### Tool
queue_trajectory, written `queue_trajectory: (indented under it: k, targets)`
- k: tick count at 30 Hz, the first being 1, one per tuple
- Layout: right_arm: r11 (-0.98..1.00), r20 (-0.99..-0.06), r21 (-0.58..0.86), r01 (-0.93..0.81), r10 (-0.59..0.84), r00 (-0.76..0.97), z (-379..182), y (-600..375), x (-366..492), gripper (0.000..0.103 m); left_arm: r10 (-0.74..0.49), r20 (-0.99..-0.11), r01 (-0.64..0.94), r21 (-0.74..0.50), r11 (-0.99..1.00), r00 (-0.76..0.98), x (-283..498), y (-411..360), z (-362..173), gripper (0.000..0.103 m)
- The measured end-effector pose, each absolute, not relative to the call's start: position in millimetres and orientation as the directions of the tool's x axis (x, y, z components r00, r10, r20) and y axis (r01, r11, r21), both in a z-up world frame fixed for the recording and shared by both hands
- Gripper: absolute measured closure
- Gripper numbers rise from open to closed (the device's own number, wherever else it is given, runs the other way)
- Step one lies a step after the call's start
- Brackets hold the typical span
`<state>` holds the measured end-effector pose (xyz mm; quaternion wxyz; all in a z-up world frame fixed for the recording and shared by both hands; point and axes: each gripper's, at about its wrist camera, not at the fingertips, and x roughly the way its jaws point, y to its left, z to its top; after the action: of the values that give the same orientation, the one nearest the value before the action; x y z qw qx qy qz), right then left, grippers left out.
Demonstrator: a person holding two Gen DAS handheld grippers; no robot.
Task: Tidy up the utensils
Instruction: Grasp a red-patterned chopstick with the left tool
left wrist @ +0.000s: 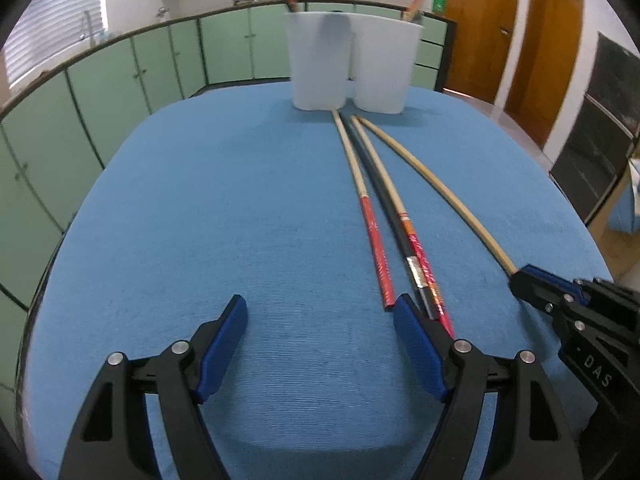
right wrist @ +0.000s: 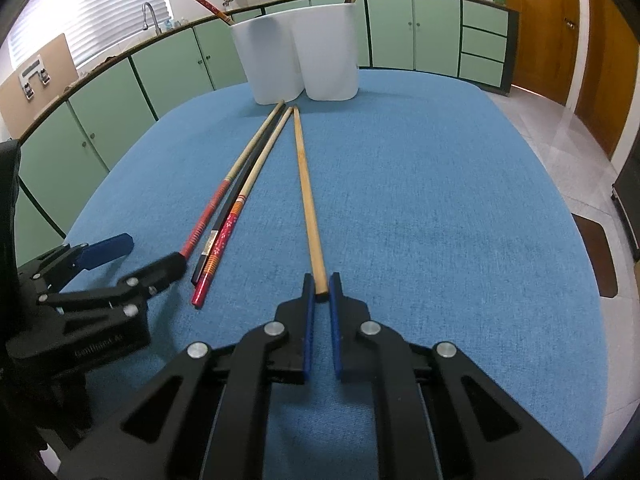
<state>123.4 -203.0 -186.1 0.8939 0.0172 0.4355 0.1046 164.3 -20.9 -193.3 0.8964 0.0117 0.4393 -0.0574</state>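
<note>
Several chopsticks lie on the blue table point(right wrist: 440, 200). My right gripper point(right wrist: 322, 286) is shut on the near end of a plain wooden chopstick point(right wrist: 306, 196), which also shows in the left wrist view point(left wrist: 440, 176). A red-handled chopstick point(left wrist: 370, 224), a black chopstick point(left wrist: 384, 200) and a red flowered chopstick point(left wrist: 416, 248) lie side by side. My left gripper point(left wrist: 320, 312) is open and empty, its right finger beside their near ends. Two white holders point(left wrist: 348, 60) stand at the far edge, one chopstick in each.
Green cabinets point(left wrist: 120, 80) run behind the table, with a sink tap point(right wrist: 150, 16) at the left. Wooden doors point(left wrist: 516, 32) stand at the right. The tiled floor point(right wrist: 560, 128) lies beyond the table's right edge.
</note>
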Motion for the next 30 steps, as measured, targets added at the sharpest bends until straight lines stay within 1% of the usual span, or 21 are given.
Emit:
queue_trajectory:
  k: [4,9,10,14,17,19,20,22,23,24,25,30]
  targets:
    - [0.979,-0.778,0.105,-0.177,0.192,0.598,-187,-200,123,0.094,-0.092,-0.789,0.122,-0.022,0.992,0.607,165,-25,-193,0.029]
    - [0.978,-0.779,0.113,-0.177,0.198,0.595,-187,-200,124,0.093,-0.112,-0.786,0.133,-0.038,0.990,0.608,170,-31,-192,0.030]
    - [0.978,-0.779,0.114,-0.177,0.198,0.595,-187,-200,124,0.093,-0.114,-0.785,0.135,-0.038,0.990,0.609,172,-32,-192,0.034]
    - [0.976,-0.779,0.124,-0.177,0.206,0.592,-187,-201,125,0.094,-0.109,-0.787,0.131,-0.036,0.991,0.607,174,-32,-193,0.042]
    - [0.976,-0.781,0.124,-0.177,0.207,0.590,-187,-202,125,0.094,-0.113,-0.782,0.130,-0.041,0.991,0.613,174,-31,-192,0.059]
    - [0.977,-0.782,0.119,-0.177,0.202,0.590,-187,-202,125,0.094,-0.115,-0.780,0.142,-0.033,0.989,0.615,173,-34,-192,0.073]
    - [0.977,-0.782,0.117,-0.177,0.200,0.590,-187,-202,125,0.094,-0.116,-0.779,0.149,-0.029,0.988,0.616,173,-35,-192,0.076]
    - [0.977,-0.782,0.116,-0.176,0.200,0.590,-187,-201,126,0.094,-0.117,-0.778,0.164,-0.018,0.986,0.617,171,-40,-192,0.086]
    - [0.977,-0.782,0.116,-0.177,0.200,0.590,-187,-202,126,0.094,-0.120,-0.778,0.172,-0.016,0.985,0.617,171,-43,-192,0.089]
    - [0.977,-0.782,0.117,-0.177,0.200,0.590,-187,-202,126,0.094,-0.122,-0.778,0.178,-0.014,0.984,0.616,170,-45,-191,0.095]
    - [0.977,-0.782,0.118,-0.177,0.201,0.590,-187,-202,126,0.094,-0.123,-0.778,0.182,-0.011,0.983,0.616,170,-46,-191,0.097]
    - [0.979,-0.781,0.104,-0.178,0.191,0.595,-187,-200,125,0.096,-0.120,-0.775,0.173,-0.014,0.985,0.621,169,-47,-191,0.097]
